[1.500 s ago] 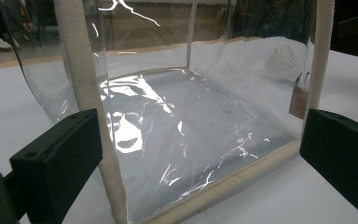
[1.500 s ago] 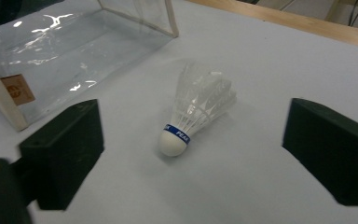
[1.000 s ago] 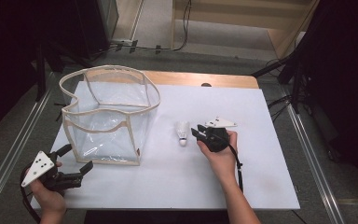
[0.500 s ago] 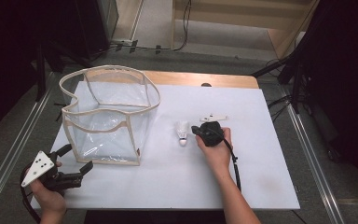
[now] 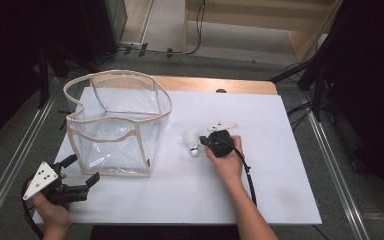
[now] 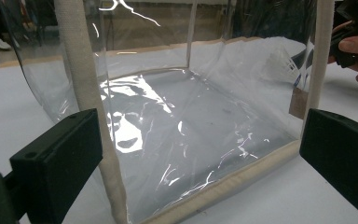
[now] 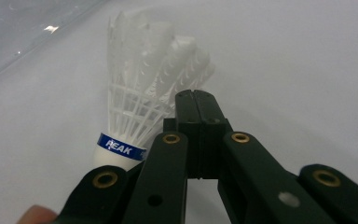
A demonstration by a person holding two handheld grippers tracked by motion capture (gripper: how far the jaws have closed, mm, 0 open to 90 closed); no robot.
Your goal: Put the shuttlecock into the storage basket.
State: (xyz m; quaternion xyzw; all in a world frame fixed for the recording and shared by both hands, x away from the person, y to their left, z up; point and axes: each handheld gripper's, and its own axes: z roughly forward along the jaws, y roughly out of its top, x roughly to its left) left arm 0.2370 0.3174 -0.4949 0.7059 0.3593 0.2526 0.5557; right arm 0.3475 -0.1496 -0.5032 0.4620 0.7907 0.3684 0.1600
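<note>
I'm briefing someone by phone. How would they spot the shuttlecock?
Find the white table and the clear bag on it. Just right of the bag lies the shuttlecock, beside the right gripper: white feathers, a blue band marked PEAK.

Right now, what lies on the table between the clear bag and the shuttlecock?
Nothing: the high view shows bare white table between the clear bag and the shuttlecock.

The high view looks forward and down over the whole desk (image 5: 280,190). The left claw's camera faces the clear bag (image 6: 182,130) closely; the right's sits tight on the shuttlecock (image 7: 140,93), shared by all three views.
</note>
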